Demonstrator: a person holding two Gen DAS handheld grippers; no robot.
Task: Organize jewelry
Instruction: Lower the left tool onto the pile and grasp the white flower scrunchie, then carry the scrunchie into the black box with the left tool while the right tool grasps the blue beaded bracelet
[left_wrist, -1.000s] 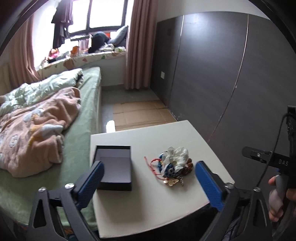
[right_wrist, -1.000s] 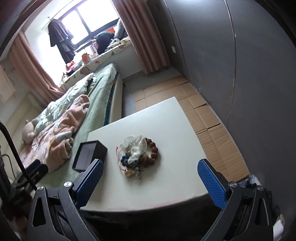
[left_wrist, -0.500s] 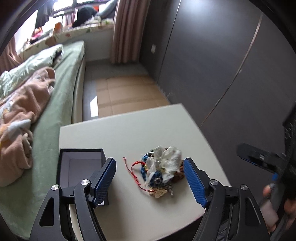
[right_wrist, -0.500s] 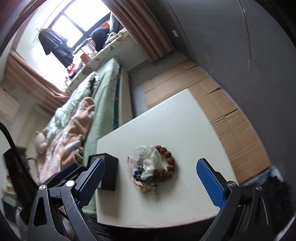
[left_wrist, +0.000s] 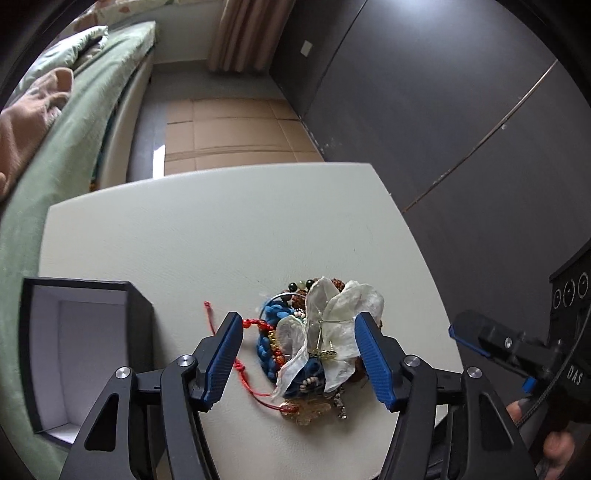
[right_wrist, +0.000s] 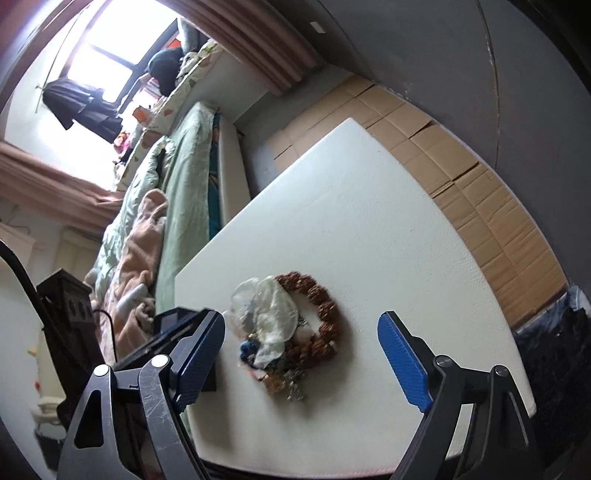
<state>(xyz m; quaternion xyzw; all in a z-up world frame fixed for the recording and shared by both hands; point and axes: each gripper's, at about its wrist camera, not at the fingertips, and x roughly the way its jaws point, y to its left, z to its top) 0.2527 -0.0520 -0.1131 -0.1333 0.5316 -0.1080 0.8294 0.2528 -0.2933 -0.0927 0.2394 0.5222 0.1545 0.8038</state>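
Note:
A tangled pile of jewelry (left_wrist: 314, 343) lies on the white table (left_wrist: 207, 236): a white shell flower, blue cord, a red string bracelet (left_wrist: 236, 354), brown beads and a gold piece. My left gripper (left_wrist: 298, 345) hovers just over the pile, its jaws closing with the pile between the blue pads, not pressing on it. An open black box (left_wrist: 77, 354) with a white lining stands left of the pile. In the right wrist view the pile (right_wrist: 284, 332) shows its brown bead bracelet (right_wrist: 321, 317). My right gripper (right_wrist: 301, 341) straddles it from above, jaws closing, holding nothing.
A bed with green sheets (left_wrist: 74, 122) and a pink blanket (right_wrist: 136, 258) runs along the table's left side. Flattened cardboard (right_wrist: 461, 155) covers the floor beyond the table, next to dark wardrobe doors (left_wrist: 424, 110). A hand (left_wrist: 554, 446) holds the other gripper at the lower right.
Both grippers have come down and in toward the jewelry pile, which now looks larger between the pads. Both pairs of jaws have narrowed. The pile and the box have not moved.

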